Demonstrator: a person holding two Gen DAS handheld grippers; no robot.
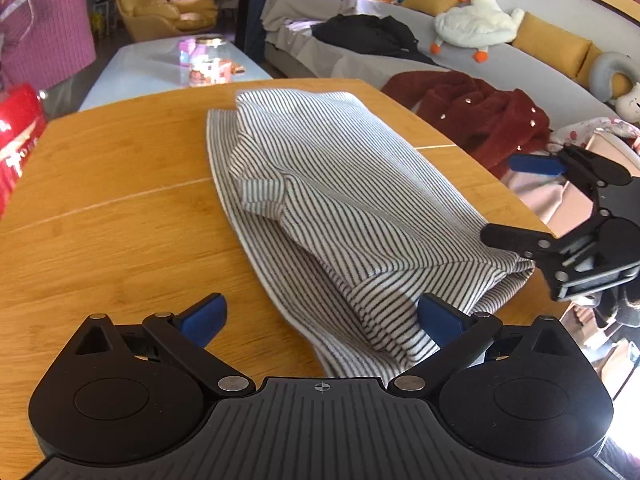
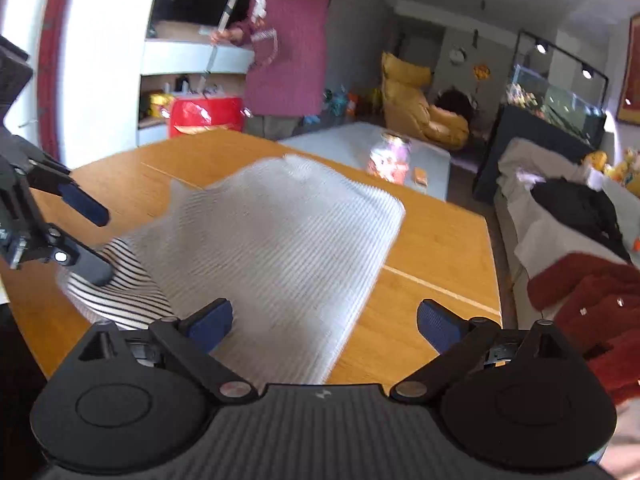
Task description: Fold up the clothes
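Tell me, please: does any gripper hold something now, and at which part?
Nothing is held. The left gripper and right gripper are both open, with the near edge of the striped garment lying loose between their fingers.

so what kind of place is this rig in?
Most likely a home living room: a long grey sofa with a plush goose, a yellow armchair, and a striped garment spread on a wooden table.

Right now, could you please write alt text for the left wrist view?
A striped garment, partly folded, lies on a wooden table, its near end between the open left tongs. The right tongs, also open, reach in at its right edge, with a sofa behind strewn with clothes and a plush goose.
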